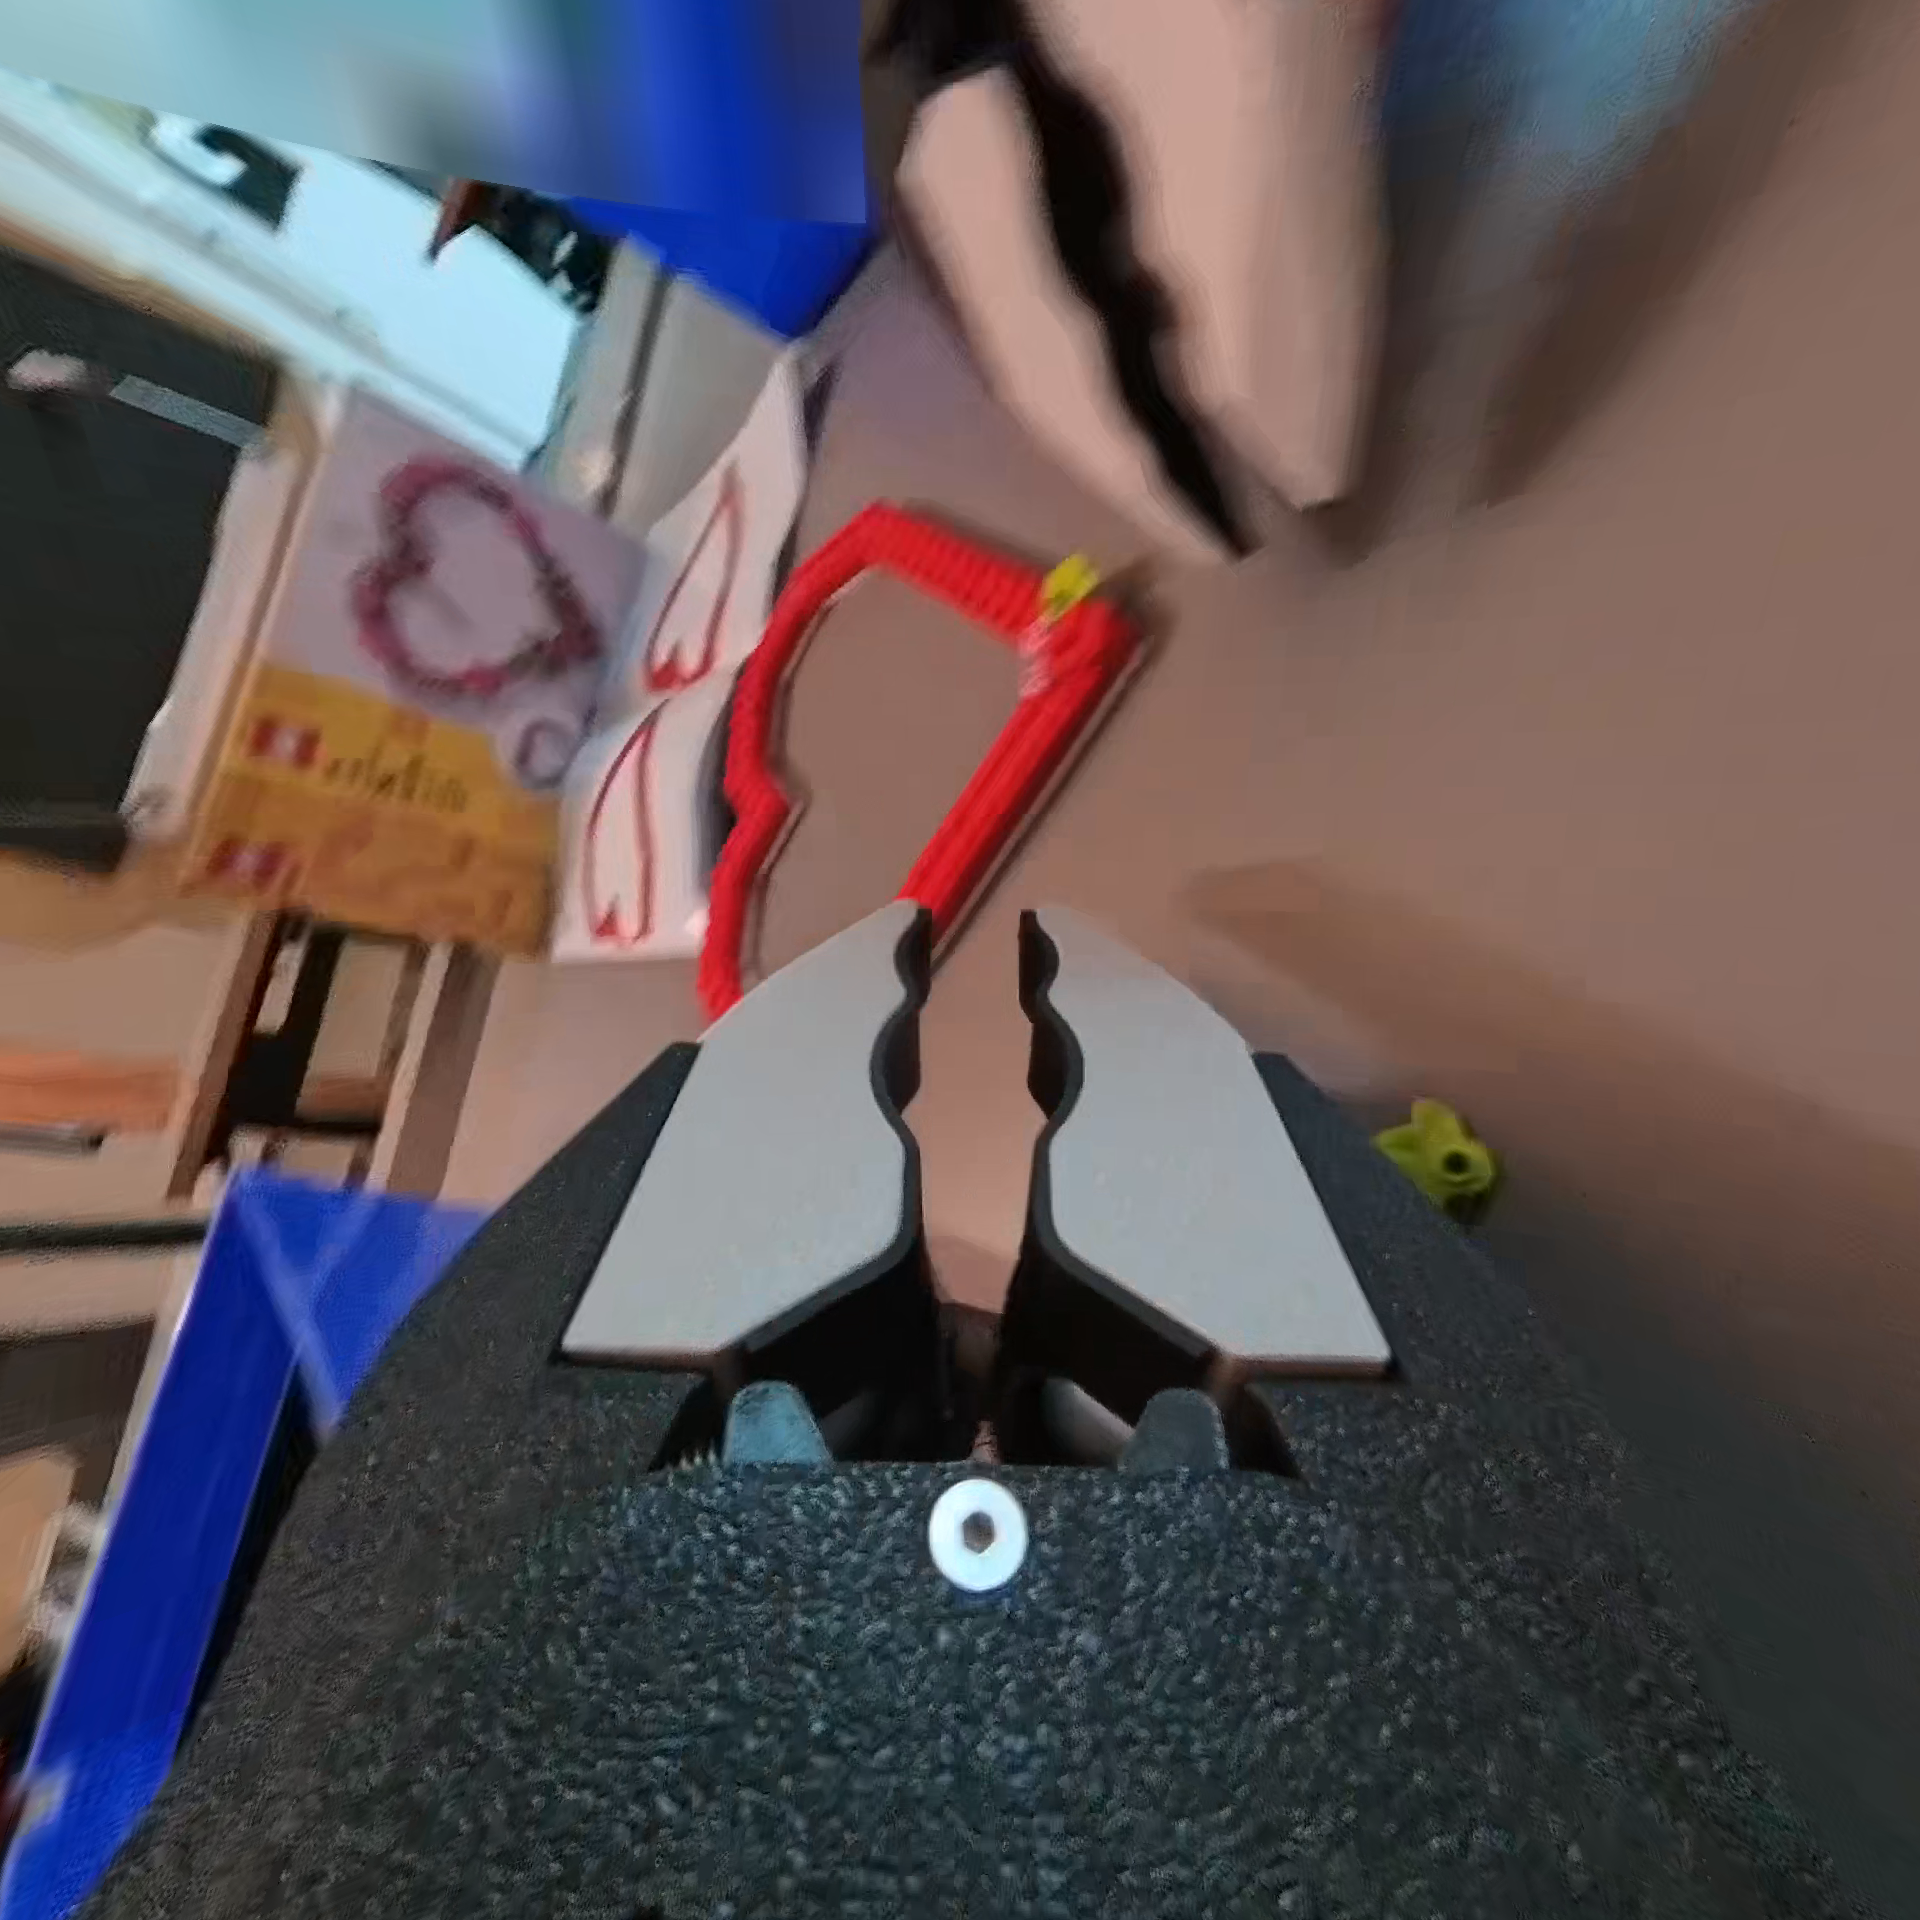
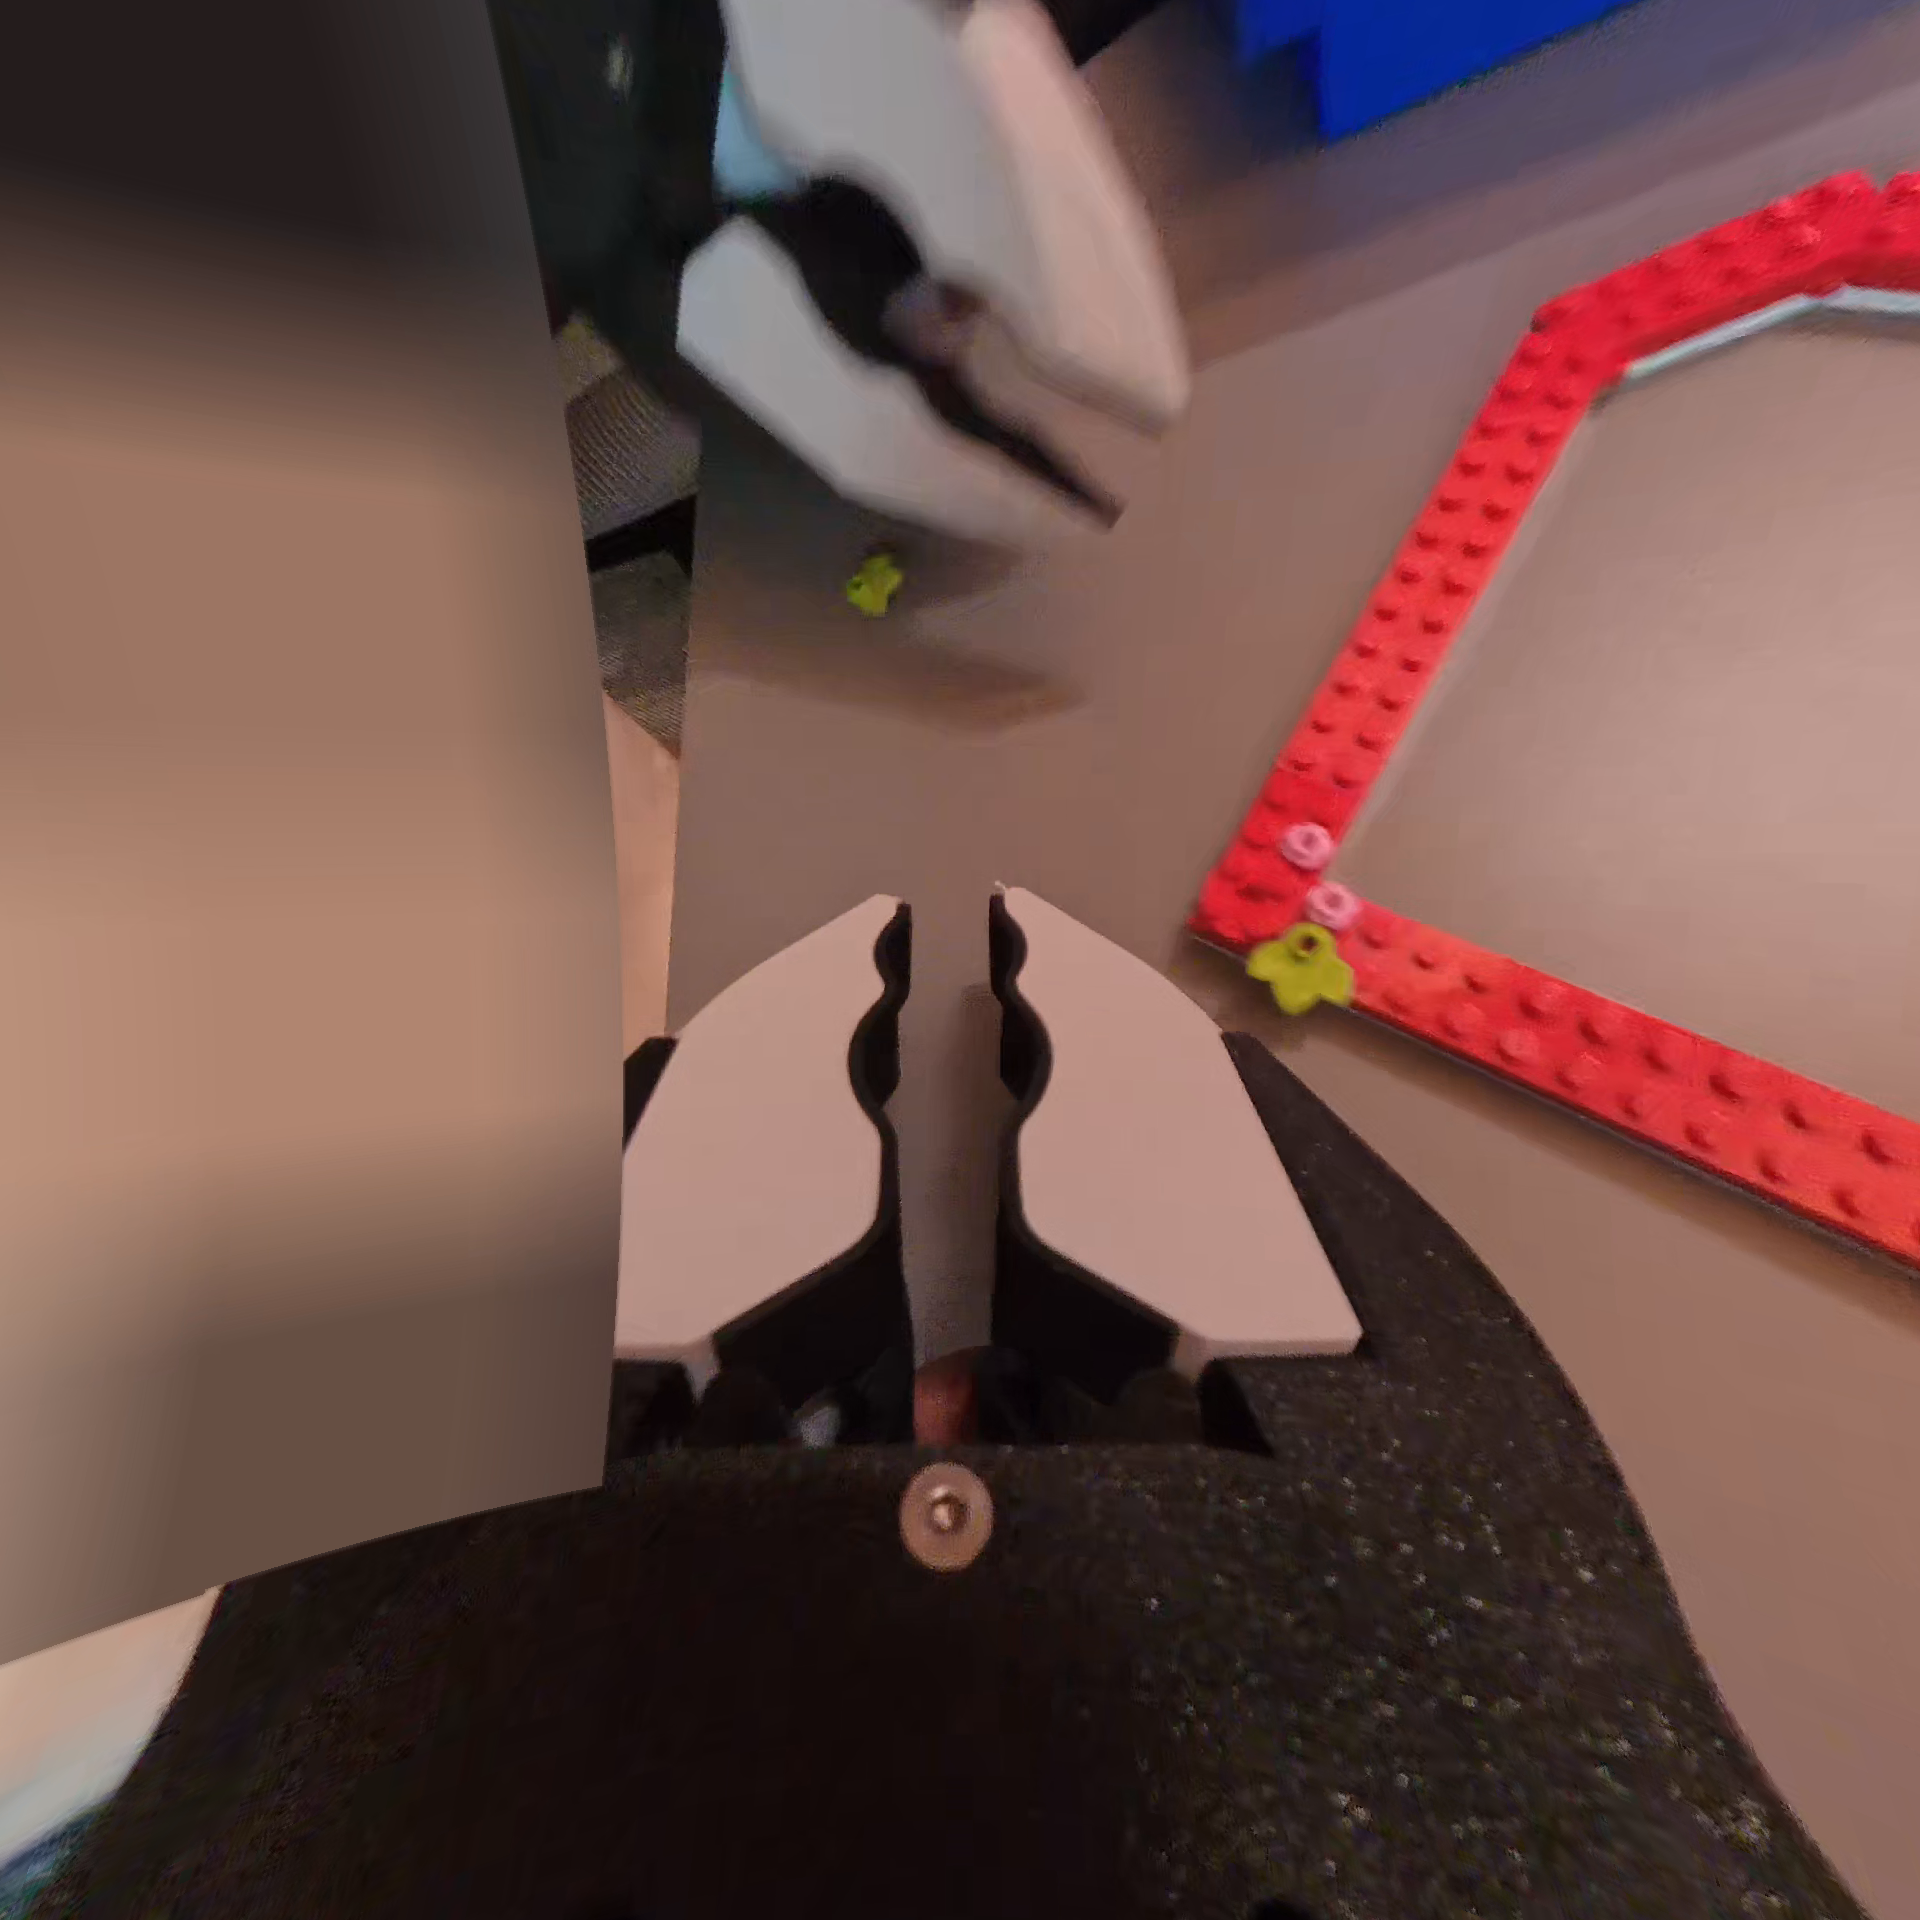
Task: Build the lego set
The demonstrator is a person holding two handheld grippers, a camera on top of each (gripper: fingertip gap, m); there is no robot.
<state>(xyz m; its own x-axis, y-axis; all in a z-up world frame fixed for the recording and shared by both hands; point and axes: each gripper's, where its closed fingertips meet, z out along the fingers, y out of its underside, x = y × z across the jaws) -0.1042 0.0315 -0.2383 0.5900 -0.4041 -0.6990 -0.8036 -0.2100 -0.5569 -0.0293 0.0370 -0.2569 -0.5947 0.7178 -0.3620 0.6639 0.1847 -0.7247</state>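
Observation:
A red heart-shaped Lego frame (image 1: 925,727) (image 2: 1455,623) lies flat on the brown table. At its pointed corner sit two pink flower studs (image 2: 1307,844) and a lime leaf piece (image 2: 1299,971) (image 1: 1070,582). A second lime leaf piece (image 1: 1439,1158) (image 2: 873,584) lies loose on the table. My left gripper (image 1: 977,920) (image 2: 1132,468) hovers near the frame's side, jaws slightly apart and empty; the loose leaf is to its right. My right gripper (image 2: 948,909) (image 1: 1283,520) is slightly open and empty, left of the frame's corner.
The Lego box (image 1: 395,727) and white instruction sheets (image 1: 665,727) stand beyond the frame. Blue bins (image 1: 260,1351) (image 2: 1403,62) sit at the table's edges. Both views are motion-blurred. The table edge runs on the left of the right wrist view.

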